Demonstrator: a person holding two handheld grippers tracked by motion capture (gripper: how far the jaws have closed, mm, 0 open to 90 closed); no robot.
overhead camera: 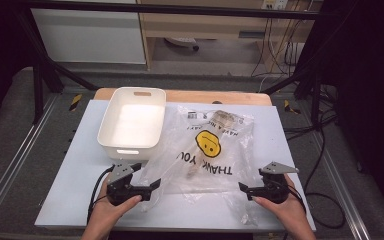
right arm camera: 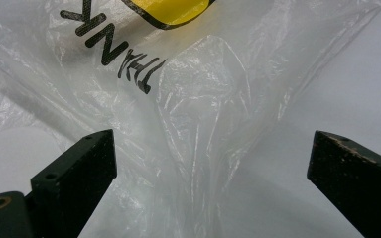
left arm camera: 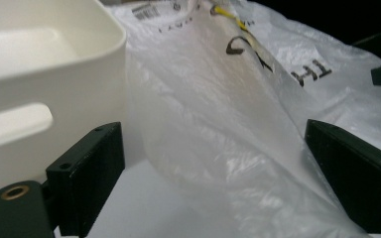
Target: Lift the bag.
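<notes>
My left tool (overhead camera: 152, 186) and right tool (overhead camera: 244, 189) both gape wide at lower frame, flanking the clear smiley plastic bag (overhead camera: 207, 150) lying mid-bench beside the white bin (overhead camera: 131, 122). It looks flimsy and slippery; I'd pinch its crumpled near corners.

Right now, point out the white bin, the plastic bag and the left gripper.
white bin (overhead camera: 111, 134): high view, left rim.
plastic bag (overhead camera: 207, 142): high view, yellow smiley print.
left gripper (overhead camera: 156, 184): high view, between its open fingertips.
</notes>
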